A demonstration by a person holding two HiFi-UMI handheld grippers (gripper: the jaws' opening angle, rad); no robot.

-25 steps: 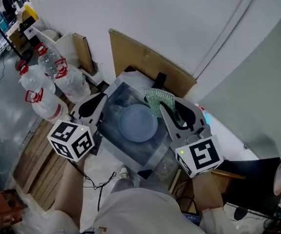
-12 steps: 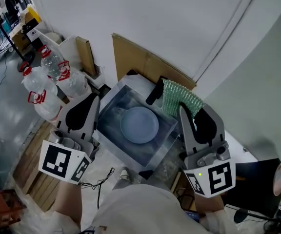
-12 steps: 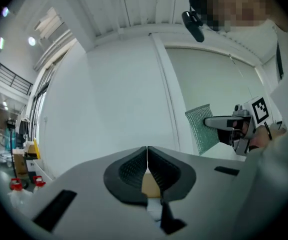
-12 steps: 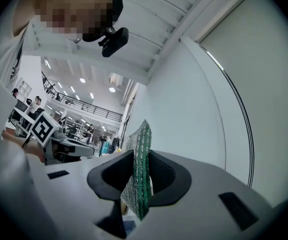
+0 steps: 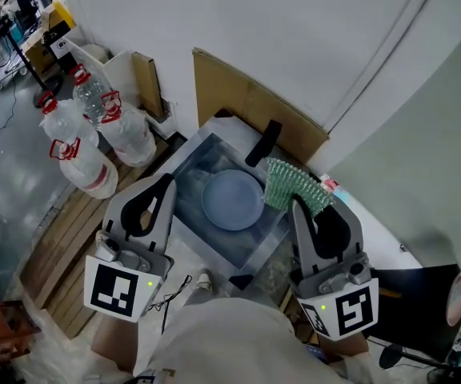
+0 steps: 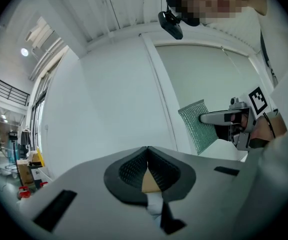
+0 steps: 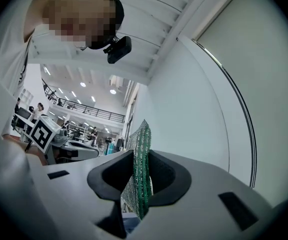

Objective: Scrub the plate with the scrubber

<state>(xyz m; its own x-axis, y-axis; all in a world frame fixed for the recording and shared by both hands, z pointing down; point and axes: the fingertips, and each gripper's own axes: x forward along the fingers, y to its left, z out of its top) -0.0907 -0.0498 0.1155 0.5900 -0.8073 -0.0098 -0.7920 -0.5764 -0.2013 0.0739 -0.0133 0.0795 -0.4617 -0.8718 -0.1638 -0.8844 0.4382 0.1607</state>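
The blue plate (image 5: 232, 200) lies flat in the sink (image 5: 189, 205). Nothing is touching it.

The right hand-held gripper (image 5: 298, 208) is pinched tight on the green scrubber (image 5: 292, 186). In the right gripper view, the scrubber (image 7: 138, 176) stands up thin between the two black pads. It is held up in the air, over the right edge of the sink and just beside the plate, not on it.

The left hand-held gripper (image 5: 165, 184) is closed all the way and has nothing in it. In the left gripper view, its pads (image 6: 134, 166) meet at the tip. It is by the left side of the sink, away from the plate.

So the scrubber is picked up, and that part is done. I cannot tell if the plate has had any rubbing yet. It looks plain and smooth, with no soap to see. I think the scrubber needs to go down onto the plate and rub it. The left one may need to hold the plate still, or it could slide around in the sink.
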